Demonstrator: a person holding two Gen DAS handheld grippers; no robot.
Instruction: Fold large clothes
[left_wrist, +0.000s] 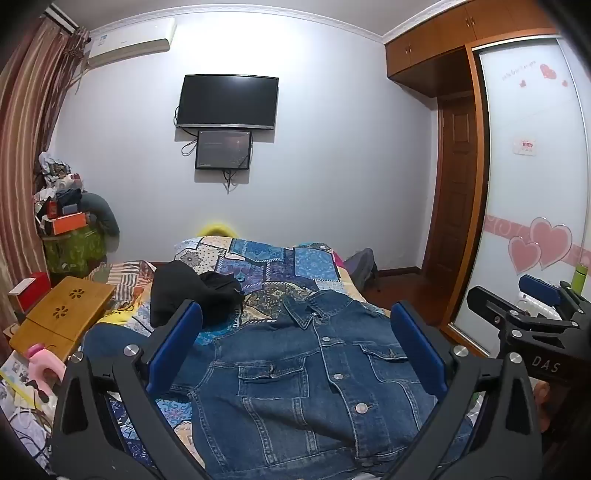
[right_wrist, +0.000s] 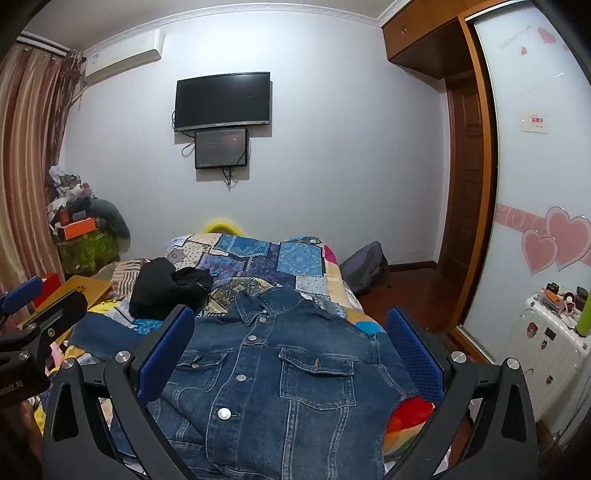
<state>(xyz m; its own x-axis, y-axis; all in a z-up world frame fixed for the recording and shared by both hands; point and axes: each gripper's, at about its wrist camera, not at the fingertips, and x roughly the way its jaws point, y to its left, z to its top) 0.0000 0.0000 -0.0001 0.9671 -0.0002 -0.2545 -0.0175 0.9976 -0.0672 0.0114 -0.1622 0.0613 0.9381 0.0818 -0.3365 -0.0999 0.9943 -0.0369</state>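
A blue denim jacket (left_wrist: 314, 384) (right_wrist: 280, 380) lies front up, buttoned, on a bed with a patchwork quilt (left_wrist: 273, 262) (right_wrist: 258, 254), collar toward the far wall. One sleeve (right_wrist: 99, 336) stretches out to the left. My left gripper (left_wrist: 295, 332) hovers above the jacket's lower part, jaws wide open, nothing between the blue pads. My right gripper (right_wrist: 290, 330) hangs likewise open and empty over the jacket. In the left wrist view the right gripper (left_wrist: 517, 302) shows at the right edge; in the right wrist view the left gripper (right_wrist: 40, 299) shows at the left edge.
A black garment (left_wrist: 192, 291) (right_wrist: 166, 284) is heaped on the bed beyond the jacket's left shoulder. A wooden lap table (left_wrist: 62, 314) stands left of the bed. A white suitcase (right_wrist: 550, 354) and sliding wardrobe door (right_wrist: 535, 147) are on the right. A backpack (right_wrist: 364, 266) sits on the floor.
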